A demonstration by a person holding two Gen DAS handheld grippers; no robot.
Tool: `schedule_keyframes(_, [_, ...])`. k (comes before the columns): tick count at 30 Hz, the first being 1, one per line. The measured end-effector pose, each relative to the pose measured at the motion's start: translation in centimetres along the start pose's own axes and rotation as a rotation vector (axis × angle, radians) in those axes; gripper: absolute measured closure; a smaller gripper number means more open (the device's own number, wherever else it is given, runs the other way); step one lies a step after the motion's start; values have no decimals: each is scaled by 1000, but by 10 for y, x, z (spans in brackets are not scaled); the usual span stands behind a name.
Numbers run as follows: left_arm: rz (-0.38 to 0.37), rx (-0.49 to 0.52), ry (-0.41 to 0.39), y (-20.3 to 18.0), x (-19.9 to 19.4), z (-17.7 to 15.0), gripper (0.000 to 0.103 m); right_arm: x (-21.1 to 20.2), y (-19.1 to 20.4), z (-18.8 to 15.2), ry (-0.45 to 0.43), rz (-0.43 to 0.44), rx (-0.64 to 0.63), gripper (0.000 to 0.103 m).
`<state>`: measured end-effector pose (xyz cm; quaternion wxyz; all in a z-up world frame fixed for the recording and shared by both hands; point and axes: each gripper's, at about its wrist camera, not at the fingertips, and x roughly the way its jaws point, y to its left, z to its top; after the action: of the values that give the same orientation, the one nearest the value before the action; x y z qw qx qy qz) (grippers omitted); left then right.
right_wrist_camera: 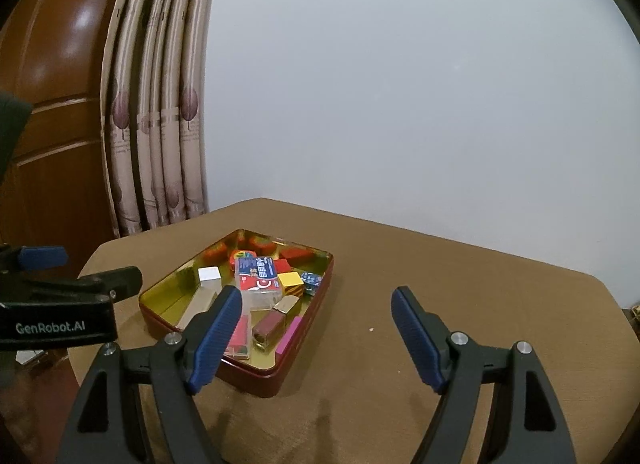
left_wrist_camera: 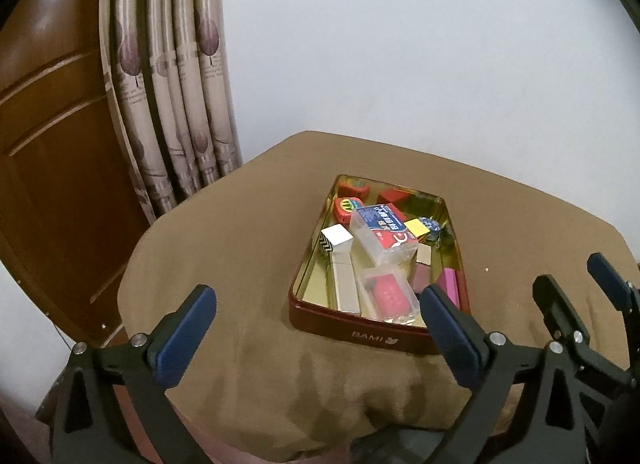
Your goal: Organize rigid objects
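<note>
At the far left stands a brown wooden door (left_wrist_camera: 52, 144), and just beside it hangs a beige curtain (left_wrist_camera: 176, 104) printed with purple leaf shapes. Next comes the worktop (left_wrist_camera: 224, 248), draped in a tan cloth and set against a plain white wall (left_wrist_camera: 420, 44).

The left hand-held gripper (left_wrist_camera: 318, 338) hangs low over the near edge of the cloth, its blue-padded fingers spread wide apart and holding nothing. Just beyond its fingertips sits the red tin (left_wrist_camera: 372, 338), a shallow rectangular box with a gold interior and the word BAMI on its near wall. The rigid objects lie jumbled inside it: a white block (left_wrist_camera: 338, 236) with a zigzag-patterned side at the left, a clear plastic box with a blue and red label (left_wrist_camera: 382, 232) lying across the middle, a second clear box holding something red (left_wrist_camera: 390, 296) at the near end, a yellow cube (left_wrist_camera: 418, 226) toward the right, and a pink piece (left_wrist_camera: 450, 284) against the right wall. Smaller red items lie at the far end.

To the right of the tin, the right hand-held gripper (right_wrist_camera: 316, 334) hovers above bare cloth, its fingers likewise well apart and empty. A tiny pale speck (right_wrist_camera: 372, 329) lies on the cloth between them.
</note>
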<state>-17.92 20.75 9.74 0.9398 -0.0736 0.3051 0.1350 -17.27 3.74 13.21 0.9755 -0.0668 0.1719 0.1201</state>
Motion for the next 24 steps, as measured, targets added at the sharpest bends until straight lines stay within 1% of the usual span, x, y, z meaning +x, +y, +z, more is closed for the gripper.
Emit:
schedule_keyframes(3, [-34,-18,-3,3,-1,1,2,-1,2,1,-3,-1,-13,24])
schedule_keyframes(6, [-27,-17,1,2,-1,1,2,-2,3,0,-4,2,-16,24])
schedule_keyframes(10, [-52,-29,9,4,0,2,2,-1,3,-1,0,6,-17,24])
schedule_keyframes(17, [-25,21,-9,-3,-1,2,2,2,4,-4,12,22,-17,24])
schedule_keyframes(20, [-41,30,-8,-5,0,2,1,3,4,-4,16,28,-16,24])
schedule_keyframes(24, [-36,44,7,-7,3,1,1,5,5,-6,23,26,-21,24])
